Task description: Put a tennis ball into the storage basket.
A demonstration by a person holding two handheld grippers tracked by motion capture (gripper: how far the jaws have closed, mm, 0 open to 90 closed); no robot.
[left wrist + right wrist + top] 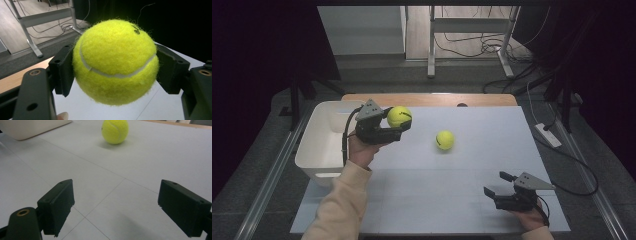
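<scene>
The left tool (398,126) is clenched on a ball (399,116), one pad pressed to each side, and holds it clear of the worktop (492,125). The relation that matters for the coming move, as I judge it, is that the white bin (319,145) lies just to the left of this tool, at the worktop's left edge, with its open mouth below the level of the carried ball; a short swing leftward would bring the ball over it. A second ball (445,140) rests on the worktop to the right of the left tool and well apart from the right tool (496,186), which hangs released near the front right corner, its jaws wide and pointing toward that ball, as its own view shows (115,131). Of the two, the left tool sits nearer the loose ball. The held ball (115,61) carries a small dark mark near its top, too small to read.
</scene>
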